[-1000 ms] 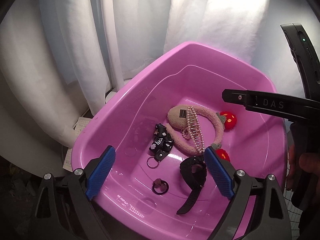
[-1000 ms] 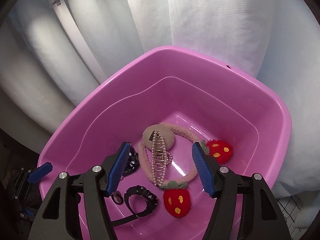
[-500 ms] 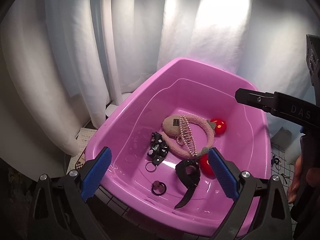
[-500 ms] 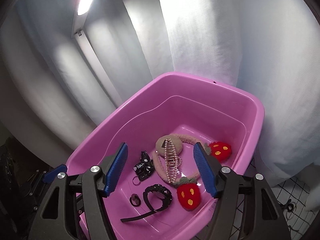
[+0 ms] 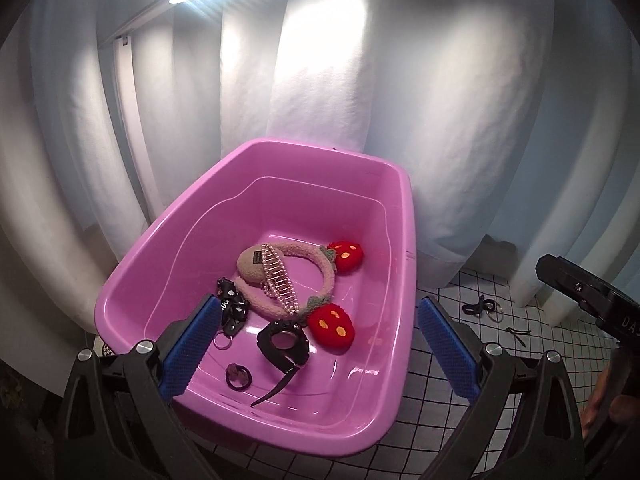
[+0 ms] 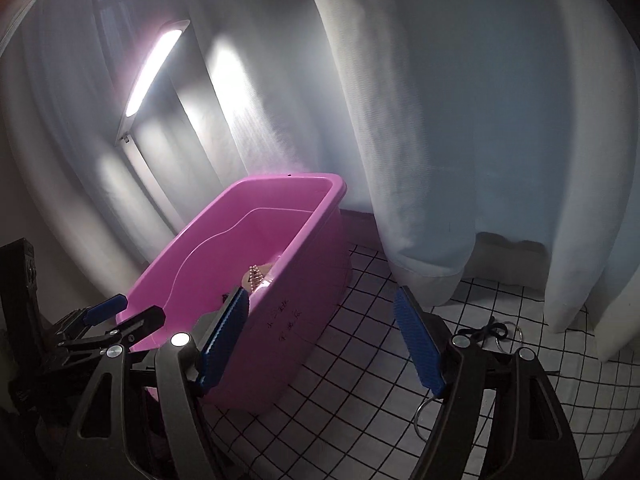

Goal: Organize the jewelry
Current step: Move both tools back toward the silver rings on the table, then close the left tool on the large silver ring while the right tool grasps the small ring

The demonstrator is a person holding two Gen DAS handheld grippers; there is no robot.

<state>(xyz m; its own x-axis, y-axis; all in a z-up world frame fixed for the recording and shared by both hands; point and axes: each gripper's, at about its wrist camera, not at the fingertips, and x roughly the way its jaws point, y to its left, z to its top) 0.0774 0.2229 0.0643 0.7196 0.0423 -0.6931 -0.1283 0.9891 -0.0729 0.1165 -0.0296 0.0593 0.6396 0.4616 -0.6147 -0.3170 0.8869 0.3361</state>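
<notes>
A pink plastic tub (image 5: 404, 216) (image 6: 296, 312) stands on a checked cloth. In the left wrist view it holds a fuzzy headband (image 5: 326, 270) with two red strawberries (image 5: 334, 326), a pearl hair claw (image 5: 278, 280), a black watch (image 5: 282, 344), a black keychain (image 5: 232, 310) and a dark ring (image 5: 236, 376). My left gripper (image 5: 320, 348) is open and empty, raised above the tub's near side. My right gripper (image 6: 324, 340) is open and empty, outside the tub to its right. A black bow (image 5: 478, 306) (image 6: 486, 332) and metal rings (image 6: 506, 334) lie on the cloth right of the tub.
White curtains (image 5: 320, 80) hang close behind the tub. A lit lamp bar (image 6: 154, 66) stands at the back left. The black-gridded white cloth (image 6: 360, 376) spreads to the right of the tub. A small dark item (image 5: 518, 332) lies near the bow.
Both grippers have pulled back and up, away from the tub's inside. The right one has swung right, now outside the tub over the cloth. Both stayed open and empty.
</notes>
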